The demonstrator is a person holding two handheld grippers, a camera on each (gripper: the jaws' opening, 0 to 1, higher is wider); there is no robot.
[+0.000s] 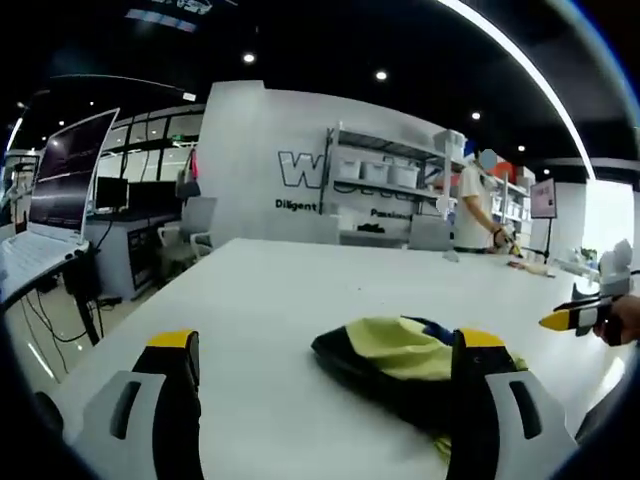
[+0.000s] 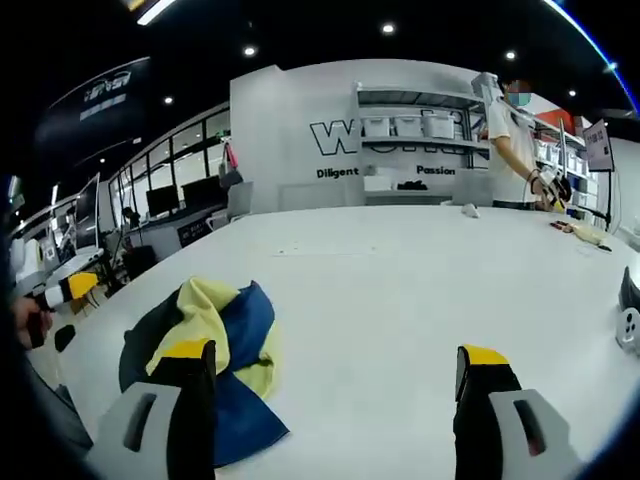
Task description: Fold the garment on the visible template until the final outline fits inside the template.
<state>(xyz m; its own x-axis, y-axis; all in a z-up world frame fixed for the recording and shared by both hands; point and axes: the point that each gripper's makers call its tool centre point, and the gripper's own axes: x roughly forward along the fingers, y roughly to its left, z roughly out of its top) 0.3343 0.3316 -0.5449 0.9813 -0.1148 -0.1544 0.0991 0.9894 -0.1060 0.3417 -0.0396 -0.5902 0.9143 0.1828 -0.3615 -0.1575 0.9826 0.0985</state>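
Left gripper (image 1: 325, 365): two grey jaws with yellow tips and black inner pads, rising from 7 and 5 o'clock of the left gripper view, spread wide, nothing between them. Bare tabletop shows in the gap.

Just past the right-hand jaw, at about 5 o'clock, lies the crumpled garment of pale yellow, black and blue fabric (image 1: 395, 350), heaped on the large white table (image 1: 300, 290). The jaw stands in front of part of the heap; whether it touches the cloth cannot be told.

At 3 o'clock in the same view the other gripper's yellow-tipped end (image 1: 570, 318) comes in from the edge, held by a hand (image 1: 622, 320), above the table and apart from the garment.

Right gripper (image 2: 335, 370): same build, jaws parted wide, holding nothing. The garment (image 2: 215, 330) sits at 8 o'clock of the right gripper view, partly behind the left-hand jaw, blue panel and yellow folds uppermost. At 9 o'clock the left gripper's yellow tip (image 2: 75, 288) shows at the table's edge.

Farther out: a person in a white shirt (image 2: 510, 140) stands at the far side of the table, 1 o'clock. Behind, a white wall with dark lettering (image 2: 335, 140) and metal shelving with white bins (image 2: 410, 125).
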